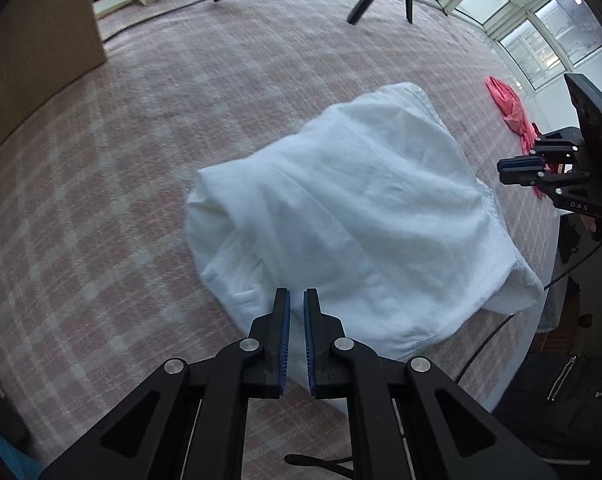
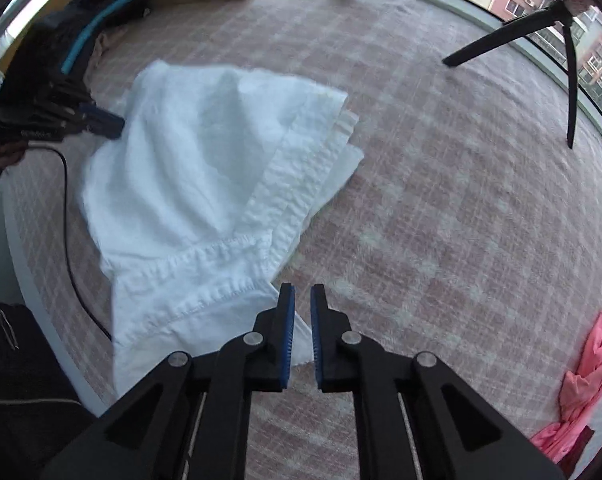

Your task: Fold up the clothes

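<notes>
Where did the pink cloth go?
The pink cloth lies crumpled on the checked bedcover, low at the right edge of the right wrist view, apart from the white garment.

A white garment (image 1: 341, 216) lay in a loose, rumpled heap on the pink checked blanket (image 1: 101, 220), partly doubled over itself, its thick stitched hem (image 2: 189, 276) bunched at the near edge. A crumpled pink garment (image 2: 585, 384) lay well apart from it, off to one side.
</notes>
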{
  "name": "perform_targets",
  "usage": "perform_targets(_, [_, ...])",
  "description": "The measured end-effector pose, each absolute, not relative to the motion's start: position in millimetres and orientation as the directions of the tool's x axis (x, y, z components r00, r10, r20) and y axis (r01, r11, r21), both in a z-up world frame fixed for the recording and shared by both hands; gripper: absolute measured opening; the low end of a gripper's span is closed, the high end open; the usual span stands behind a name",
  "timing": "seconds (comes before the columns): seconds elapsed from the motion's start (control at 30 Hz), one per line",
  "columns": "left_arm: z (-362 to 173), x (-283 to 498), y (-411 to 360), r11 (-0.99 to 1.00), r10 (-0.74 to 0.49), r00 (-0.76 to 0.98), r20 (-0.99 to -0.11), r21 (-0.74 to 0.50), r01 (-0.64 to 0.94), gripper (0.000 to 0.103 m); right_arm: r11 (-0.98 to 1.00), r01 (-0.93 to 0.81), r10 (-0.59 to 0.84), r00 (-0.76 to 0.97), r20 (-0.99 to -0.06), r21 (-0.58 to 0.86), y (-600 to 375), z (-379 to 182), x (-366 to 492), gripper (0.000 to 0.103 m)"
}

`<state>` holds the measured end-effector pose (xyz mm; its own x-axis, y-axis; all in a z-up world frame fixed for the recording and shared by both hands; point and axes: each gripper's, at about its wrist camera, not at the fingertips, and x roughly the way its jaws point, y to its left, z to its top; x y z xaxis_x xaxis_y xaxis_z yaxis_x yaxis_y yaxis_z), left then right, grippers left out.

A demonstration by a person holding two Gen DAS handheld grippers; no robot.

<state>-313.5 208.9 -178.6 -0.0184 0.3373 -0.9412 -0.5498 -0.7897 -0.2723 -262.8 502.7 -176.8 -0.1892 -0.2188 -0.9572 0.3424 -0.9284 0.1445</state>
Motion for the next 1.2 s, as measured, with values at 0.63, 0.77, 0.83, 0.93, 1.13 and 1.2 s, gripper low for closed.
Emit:
perform_targets(0.63, [-196, -379, 208, -0.855, 0.351, -0.147, -0.925, -0.252, -0.453, 0.009, -0.964, 0.191, -0.239, -0.309, -0.921, 0.186, 471, -207, -351, 0.004])
perform_targets(0.77, [-175, -375, 190, -0.876, 0.353, -0.203, -0.913, -0.246, -0.414, 0.006, -0.968, 0.207, -0.209, -0.350, -0.913, 0.142, 465, -180, -335, 0.008])
perform_targets(0.83, [-162, -362, 188, -0.865, 0.375, -0.209, -0.903, -0.260, -0.428, 0.006, -0.951, 0.264, -0.250, -0.355, -0.901, 0.160, 452, -165, -319, 0.008])
perform_targets(0.93, [-152, -332, 203, -0.824, 0.424, -0.181, -0.888, -0.295, -0.483, 0.008, -0.932, 0.313, -0.288, -0.331, -0.899, 0.183, 434, -159, -294, 0.008])
perform_targets(1.13, [-185, -300, 216, -0.823, 0.388, -0.119, -0.914, -0.285, -0.492, 0.013, -0.899, 0.351, -0.351, -0.224, -0.909, 0.261, 407, -182, -254, 0.008])
perform_targets(1.2, [-205, -300, 205, -0.847, 0.352, -0.105, -0.930, -0.269, -0.459, 0.011, -0.904, 0.338, -0.339, -0.197, -0.920, 0.261, 404, -201, -247, 0.008])
